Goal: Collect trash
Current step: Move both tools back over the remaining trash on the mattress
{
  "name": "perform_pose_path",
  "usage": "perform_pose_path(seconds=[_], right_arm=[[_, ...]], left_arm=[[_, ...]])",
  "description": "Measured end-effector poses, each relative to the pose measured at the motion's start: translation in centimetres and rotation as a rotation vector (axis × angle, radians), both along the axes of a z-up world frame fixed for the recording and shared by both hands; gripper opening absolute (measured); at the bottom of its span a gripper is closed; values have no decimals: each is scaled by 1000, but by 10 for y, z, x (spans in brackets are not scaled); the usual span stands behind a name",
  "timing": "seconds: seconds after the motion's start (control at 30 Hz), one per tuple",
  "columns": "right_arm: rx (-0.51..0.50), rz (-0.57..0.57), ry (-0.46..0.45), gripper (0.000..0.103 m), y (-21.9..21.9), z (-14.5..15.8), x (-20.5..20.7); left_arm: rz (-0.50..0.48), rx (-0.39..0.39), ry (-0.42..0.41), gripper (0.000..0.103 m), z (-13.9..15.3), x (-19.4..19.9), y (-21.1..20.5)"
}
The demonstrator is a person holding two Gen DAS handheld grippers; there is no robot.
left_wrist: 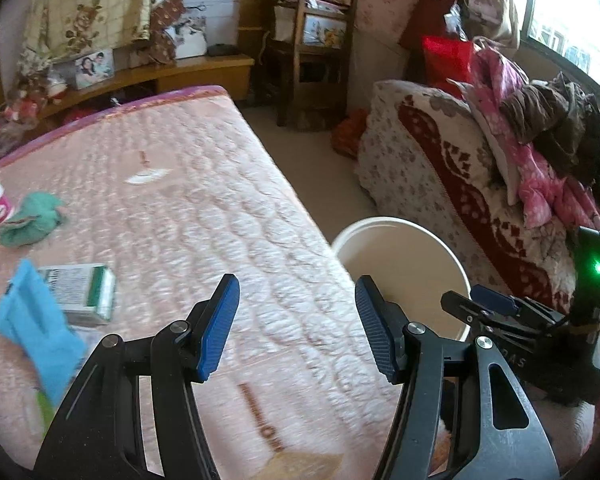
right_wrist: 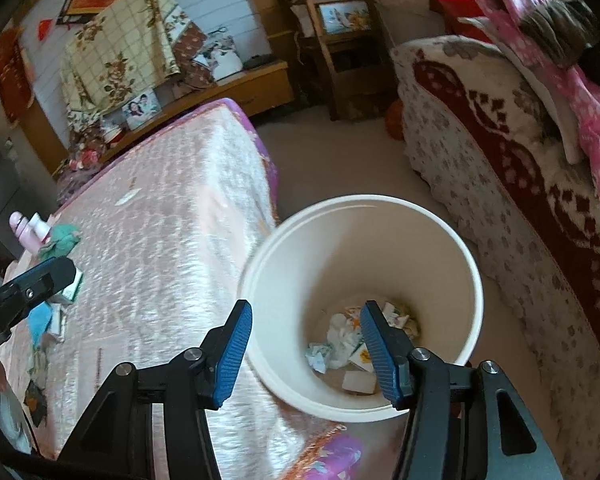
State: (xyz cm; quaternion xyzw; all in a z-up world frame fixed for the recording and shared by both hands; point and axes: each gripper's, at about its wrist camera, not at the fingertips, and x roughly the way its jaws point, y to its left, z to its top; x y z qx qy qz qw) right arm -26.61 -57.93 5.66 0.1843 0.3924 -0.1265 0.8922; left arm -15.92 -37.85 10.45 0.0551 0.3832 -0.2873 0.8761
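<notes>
left gripper [left_wrist: 296, 328] spread, empty, over pink quilted bed [left_wrist: 204, 200] | right gripper [right_wrist: 306, 348] spread, empty, above round white plastic bin [right_wrist: 466, 280] right of bed | advice: centre jaws over green-white carton [left_wrist: 82, 298] far left, approach steeply, pinch its narrow sides

Your right claw [right_wrist: 306, 346] hangs over the white bucket [right_wrist: 470, 280], jaws apart with nothing between them. Down in the bucket you see crumpled paper and wrappers [right_wrist: 340, 340]. The bucket stands on the floor, tight against the pink bed [right_wrist: 172, 216]. At far left your left claw [right_wrist: 32, 284] pokes in over the bed's clutter.
</notes>
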Motion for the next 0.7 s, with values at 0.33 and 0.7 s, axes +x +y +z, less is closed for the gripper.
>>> perform_pose_path(seconds=[0.33, 0.7], right_arm=[[-7, 92, -44, 62, 56, 22, 11], [-27, 191, -57, 63, 109, 34, 29]], left_arm=[[79, -6, -50, 59, 17, -1, 58], [165, -6, -70, 59, 21, 3, 112]])
